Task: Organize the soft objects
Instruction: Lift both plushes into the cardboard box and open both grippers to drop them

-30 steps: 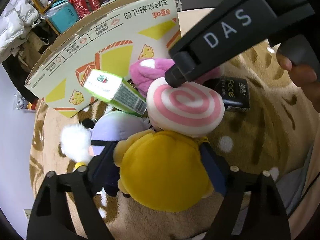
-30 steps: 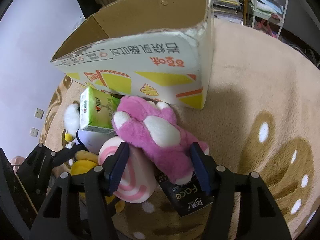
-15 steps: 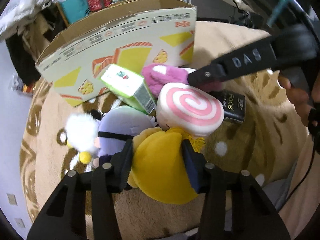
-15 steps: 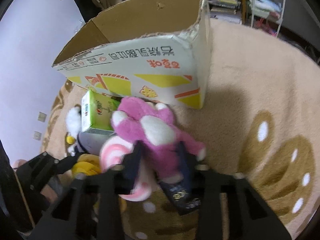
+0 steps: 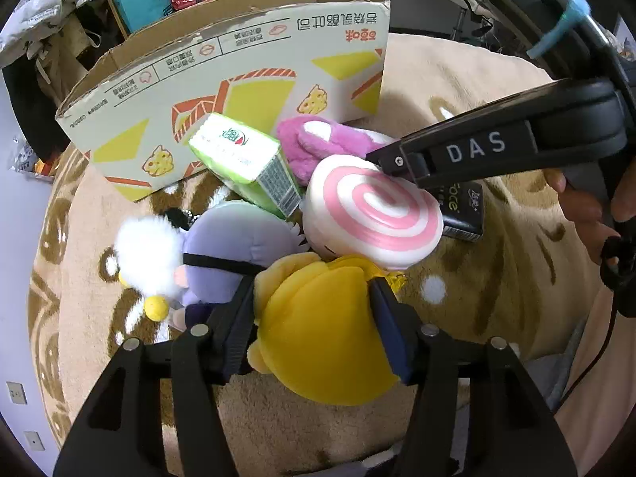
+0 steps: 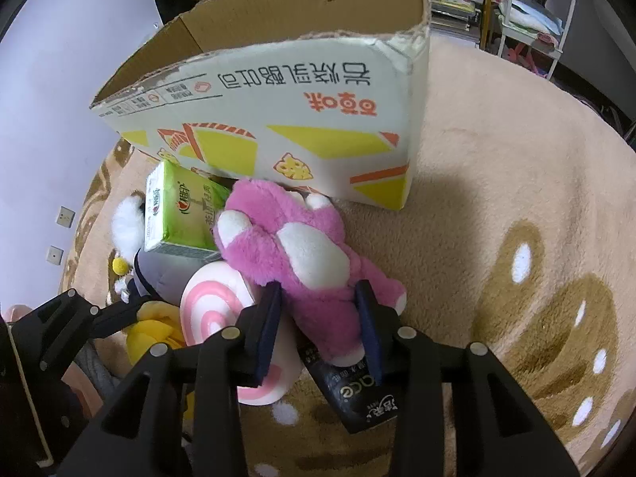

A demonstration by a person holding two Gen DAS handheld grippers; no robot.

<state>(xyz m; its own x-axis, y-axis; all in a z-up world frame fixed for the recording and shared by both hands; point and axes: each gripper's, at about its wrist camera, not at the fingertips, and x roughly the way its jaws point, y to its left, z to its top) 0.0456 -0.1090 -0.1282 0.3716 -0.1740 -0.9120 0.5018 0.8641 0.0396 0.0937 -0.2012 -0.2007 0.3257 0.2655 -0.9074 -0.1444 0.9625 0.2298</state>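
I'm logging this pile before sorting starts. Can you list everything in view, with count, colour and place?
Printed cardboard box: one, white with yellow and orange, open-topped, behind the pile on the rug.
Fluffy pink plush toy: one, pink with white patches, in front of the box.
Swirl-patterned round cushion: one, pink and white, mid-pile.
Yellow plush toy: one, nearest the left camera.
Lilac plush doll: one, lilac with white fluff, left of the pile.
Green tissue pack: one, leaning against the box.
Black packet: one, under the pink plush.
Beige patterned rug: one, underneath everything.
Left claw: closed on the yellow plush.
Right claw: closed on the pink plush.
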